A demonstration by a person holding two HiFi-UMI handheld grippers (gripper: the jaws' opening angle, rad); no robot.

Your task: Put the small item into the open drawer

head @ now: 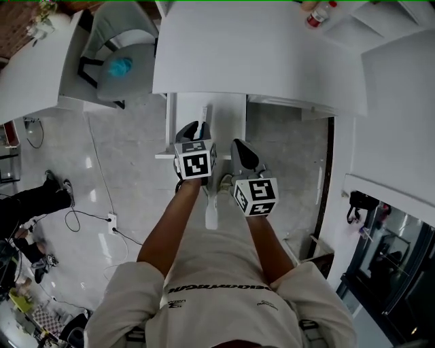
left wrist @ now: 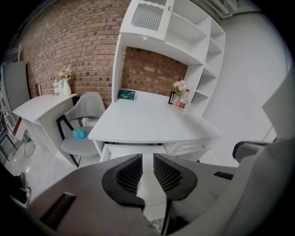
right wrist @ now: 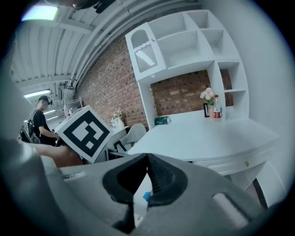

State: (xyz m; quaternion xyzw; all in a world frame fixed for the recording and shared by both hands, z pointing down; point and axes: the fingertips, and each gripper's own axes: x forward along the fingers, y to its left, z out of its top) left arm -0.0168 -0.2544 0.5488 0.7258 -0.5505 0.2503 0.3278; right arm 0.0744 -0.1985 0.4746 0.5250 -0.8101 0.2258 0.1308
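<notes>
The white desk (head: 258, 47) stands in front of me, and its open drawer (head: 171, 129) is pulled out toward me. My left gripper (head: 197, 128) hovers over the drawer's front. In the left gripper view its jaws (left wrist: 147, 159) stand a narrow gap apart, with only white showing through. A small blue-and-white bit (left wrist: 137, 186) shows low behind the left pad; whether it is held I cannot tell. My right gripper (head: 241, 148) is beside it, its tips (right wrist: 147, 157) touching. A similar blue bit (right wrist: 146, 196) shows below them.
A grey chair (head: 119, 64) with a blue thing on its seat stands left of the desk, beside a second white counter (head: 34, 68). A bottle (head: 316, 15) and flowers (left wrist: 179, 86) stand at the desk's back. Cables (head: 88, 217) lie on the floor, and a person (head: 30, 200) is at the left.
</notes>
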